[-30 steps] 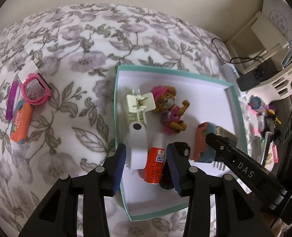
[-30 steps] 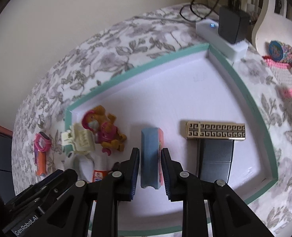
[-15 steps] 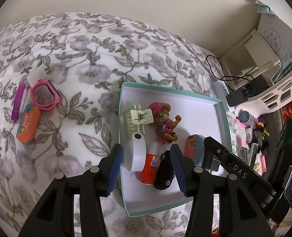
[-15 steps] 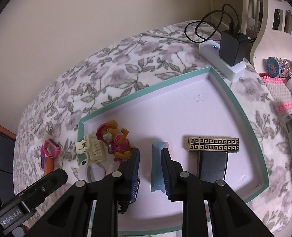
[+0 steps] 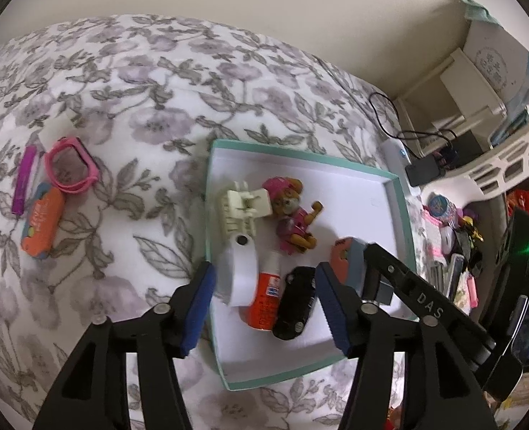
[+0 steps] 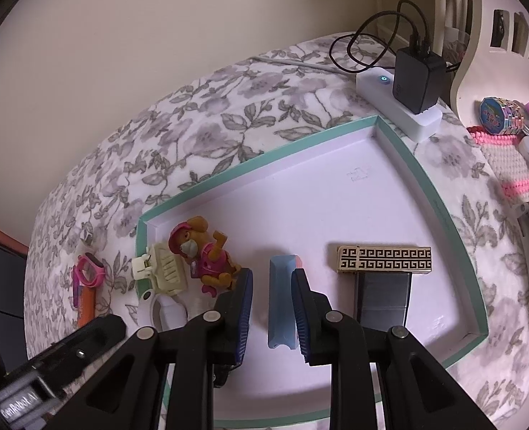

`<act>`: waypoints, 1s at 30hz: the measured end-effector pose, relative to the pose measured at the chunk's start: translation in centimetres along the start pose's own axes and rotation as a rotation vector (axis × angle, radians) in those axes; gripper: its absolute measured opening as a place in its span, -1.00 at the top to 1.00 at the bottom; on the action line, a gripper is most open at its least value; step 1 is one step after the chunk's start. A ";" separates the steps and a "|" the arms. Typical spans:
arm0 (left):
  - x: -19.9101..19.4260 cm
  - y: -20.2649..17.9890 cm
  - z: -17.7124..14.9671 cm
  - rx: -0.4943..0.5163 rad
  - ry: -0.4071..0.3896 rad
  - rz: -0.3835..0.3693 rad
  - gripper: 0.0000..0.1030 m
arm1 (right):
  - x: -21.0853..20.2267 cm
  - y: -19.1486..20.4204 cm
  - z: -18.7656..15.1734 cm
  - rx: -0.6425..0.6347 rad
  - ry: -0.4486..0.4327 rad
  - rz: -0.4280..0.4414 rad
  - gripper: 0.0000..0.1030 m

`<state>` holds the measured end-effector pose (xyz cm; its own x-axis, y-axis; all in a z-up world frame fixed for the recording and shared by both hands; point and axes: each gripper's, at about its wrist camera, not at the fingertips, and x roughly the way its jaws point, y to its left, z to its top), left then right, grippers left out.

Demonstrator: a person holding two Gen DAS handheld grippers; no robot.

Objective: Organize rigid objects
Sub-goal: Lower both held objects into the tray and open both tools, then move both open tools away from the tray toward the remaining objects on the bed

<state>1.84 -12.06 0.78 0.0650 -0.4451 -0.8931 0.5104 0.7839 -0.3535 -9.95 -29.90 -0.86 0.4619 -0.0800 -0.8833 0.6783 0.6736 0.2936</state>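
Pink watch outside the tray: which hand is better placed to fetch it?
Left. The left gripper, jaws just opened wider and gripping nothing, hovers at the tray edge nearest the pink watch; the right gripper, shut, is over the tray's middle.

A teal-rimmed tray (image 5: 402,211) holds a pup figure (image 5: 293,211), hair clip (image 5: 241,208), orange tube (image 5: 266,299) — black fob (image 5: 294,301) beside it

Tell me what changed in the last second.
The left gripper jaws have just been opening, letting go of the black fob, which now lies in the tray beside the orange bottle. Right gripper, blue-pink block and toy dog unchanged.
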 end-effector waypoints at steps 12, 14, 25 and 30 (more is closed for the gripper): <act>-0.8 6.1 1.0 -0.165 -0.094 0.228 -0.63 | 1.2 1.4 -0.7 -0.055 0.015 -0.023 -0.21; -1.2 6.8 1.0 -0.169 -0.113 0.267 -0.63 | 1.3 1.9 -0.8 -0.072 0.012 -0.022 -0.32; -2.2 8.4 1.7 -0.172 -0.196 0.332 -0.94 | 0.5 3.1 -0.7 -0.115 -0.070 -0.044 -1.00; -3.0 8.7 2.0 -0.169 -0.227 0.305 -0.94 | 0.4 3.4 -0.7 -0.124 -0.088 -0.028 -1.00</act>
<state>7.78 -4.81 0.96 0.3889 -0.2507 -0.8865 0.2913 0.9464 -0.1398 -7.88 -27.10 -0.46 0.4961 -0.1602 -0.8534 0.6183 0.7552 0.2177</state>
